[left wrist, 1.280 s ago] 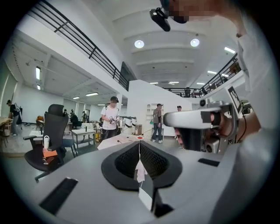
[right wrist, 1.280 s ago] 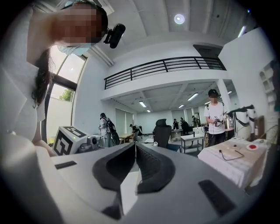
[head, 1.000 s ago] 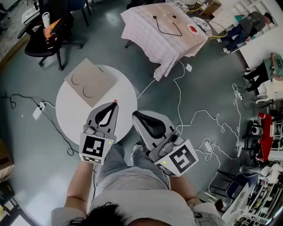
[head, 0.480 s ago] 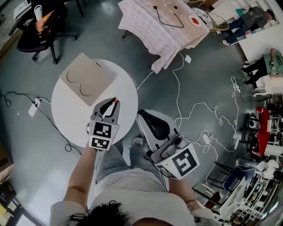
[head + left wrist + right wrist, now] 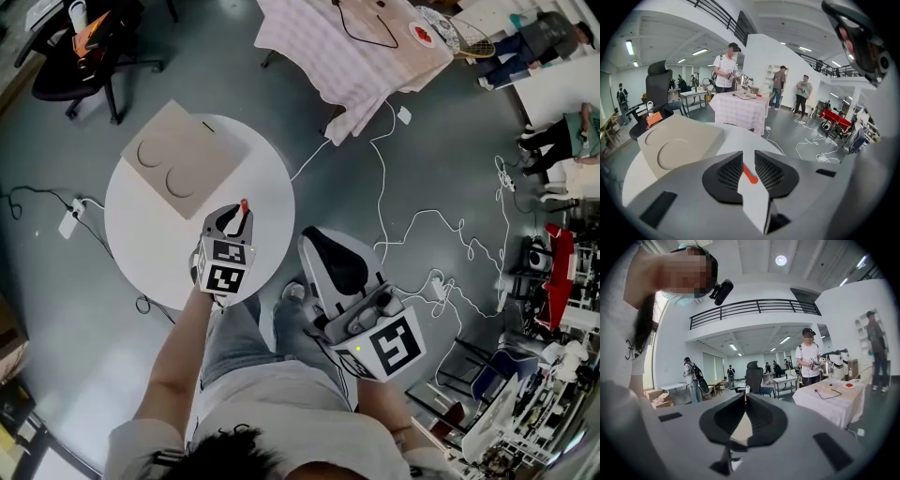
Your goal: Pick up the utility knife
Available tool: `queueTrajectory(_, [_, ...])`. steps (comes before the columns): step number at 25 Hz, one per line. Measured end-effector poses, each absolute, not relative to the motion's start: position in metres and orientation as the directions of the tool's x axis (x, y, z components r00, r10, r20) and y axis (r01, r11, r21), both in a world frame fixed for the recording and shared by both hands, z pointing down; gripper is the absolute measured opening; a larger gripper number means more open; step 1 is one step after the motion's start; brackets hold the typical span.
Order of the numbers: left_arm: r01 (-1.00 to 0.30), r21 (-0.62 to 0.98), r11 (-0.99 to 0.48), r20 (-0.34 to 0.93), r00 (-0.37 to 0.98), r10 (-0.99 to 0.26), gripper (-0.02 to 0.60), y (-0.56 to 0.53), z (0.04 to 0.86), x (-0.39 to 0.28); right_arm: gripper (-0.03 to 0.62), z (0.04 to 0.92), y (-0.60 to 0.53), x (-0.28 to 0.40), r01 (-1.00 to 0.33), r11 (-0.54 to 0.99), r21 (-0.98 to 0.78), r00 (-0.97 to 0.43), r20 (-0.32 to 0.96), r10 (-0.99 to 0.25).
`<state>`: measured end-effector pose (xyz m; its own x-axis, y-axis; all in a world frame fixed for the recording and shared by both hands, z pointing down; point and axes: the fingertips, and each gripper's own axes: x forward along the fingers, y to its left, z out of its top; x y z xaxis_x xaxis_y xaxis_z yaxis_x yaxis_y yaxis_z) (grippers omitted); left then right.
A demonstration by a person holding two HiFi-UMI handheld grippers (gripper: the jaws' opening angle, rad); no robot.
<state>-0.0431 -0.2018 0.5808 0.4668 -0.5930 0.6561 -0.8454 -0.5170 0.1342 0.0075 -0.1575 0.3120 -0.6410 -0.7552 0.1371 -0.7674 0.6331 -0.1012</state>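
Observation:
The utility knife has a pale grey body and an orange-red slider. It is clamped between the black pads of my left gripper. In the head view only its red end shows past the left gripper, which hangs tilted upward over the near right part of the round white table. My right gripper stays off the table's near right edge, above the person's legs. Its jaws meet at the tips with nothing between them.
A beige board with two round outlines lies on the table's far side. Behind stand a black office chair and a table with a pink cloth. White cables run over the floor at right, and a power strip lies at left.
My left gripper has tipped up and risen from the table with the knife in it. The right gripper has hardly moved.

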Motion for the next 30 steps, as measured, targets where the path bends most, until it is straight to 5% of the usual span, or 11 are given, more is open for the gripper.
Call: queueTrajectory(30, [-0.887,0.095,-0.451,0.796,0.34,-0.501,0.098,-0.211,0.652,-0.034,0.012,0.327,-0.156,0.042,-0.814,0.573,-0.096,-0.58,0.191,-0.792])
